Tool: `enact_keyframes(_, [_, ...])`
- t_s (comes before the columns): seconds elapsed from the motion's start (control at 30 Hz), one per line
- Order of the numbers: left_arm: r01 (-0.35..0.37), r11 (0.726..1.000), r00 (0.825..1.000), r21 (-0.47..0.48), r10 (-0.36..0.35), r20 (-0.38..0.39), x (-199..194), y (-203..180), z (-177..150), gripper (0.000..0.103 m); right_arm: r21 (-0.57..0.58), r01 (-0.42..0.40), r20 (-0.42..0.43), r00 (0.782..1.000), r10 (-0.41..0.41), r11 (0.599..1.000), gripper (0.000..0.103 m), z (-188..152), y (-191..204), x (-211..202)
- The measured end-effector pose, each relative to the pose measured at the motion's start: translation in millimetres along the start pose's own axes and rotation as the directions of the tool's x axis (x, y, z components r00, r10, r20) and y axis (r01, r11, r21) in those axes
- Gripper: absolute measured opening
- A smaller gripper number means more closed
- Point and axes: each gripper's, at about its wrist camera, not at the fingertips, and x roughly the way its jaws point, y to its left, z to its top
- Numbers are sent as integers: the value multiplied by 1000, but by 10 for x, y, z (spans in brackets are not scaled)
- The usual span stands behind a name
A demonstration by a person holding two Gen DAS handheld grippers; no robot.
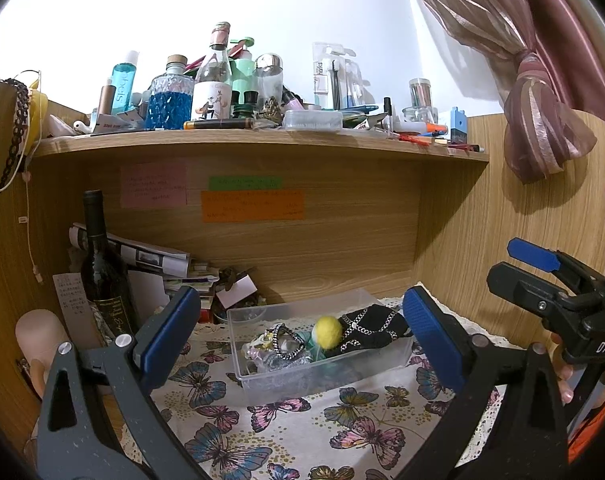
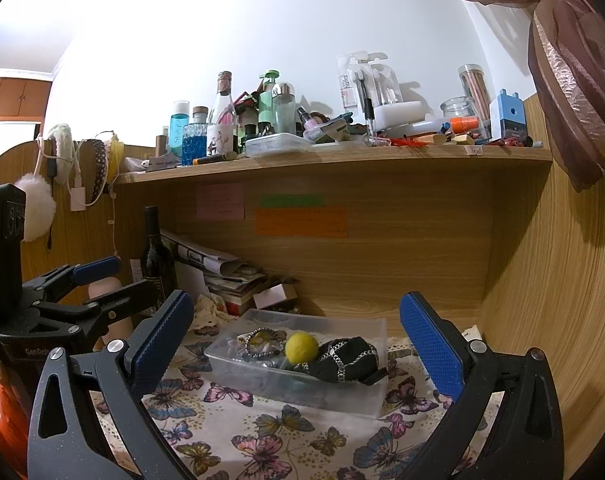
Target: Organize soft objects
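A clear plastic box (image 1: 262,380) (image 2: 354,398) stands on the butterfly cloth (image 1: 286,432) (image 2: 262,436). In it lie a yellow felt ball (image 1: 327,331) (image 2: 301,345), a black cloth with silver chain pattern (image 1: 372,330) (image 2: 344,360) draped over the right end, and a braided band with crumpled soft bits (image 1: 280,346) (image 2: 262,342). My left gripper (image 1: 302,340) is open and empty, in front of the box. My right gripper (image 2: 298,344) is open and empty, also in front of the box. Each gripper shows in the other's view, the right (image 1: 538,276) and the left (image 2: 98,284).
A dark wine bottle (image 1: 102,272) (image 2: 156,256) and stacked papers (image 1: 158,260) (image 2: 226,268) stand at the back left. A crowded wooden shelf (image 1: 262,142) (image 2: 334,160) hangs overhead. Wooden walls close the back and right. A pink curtain (image 1: 542,80) (image 2: 574,60) hangs at the right.
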Motion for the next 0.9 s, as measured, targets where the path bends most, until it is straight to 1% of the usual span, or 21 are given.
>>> enact_keyframes(0.9, [7,1000,1000,-2,-7,-4,2,10,-12,103,2,1,-3,1000,-1,1000,103,-4,28,9])
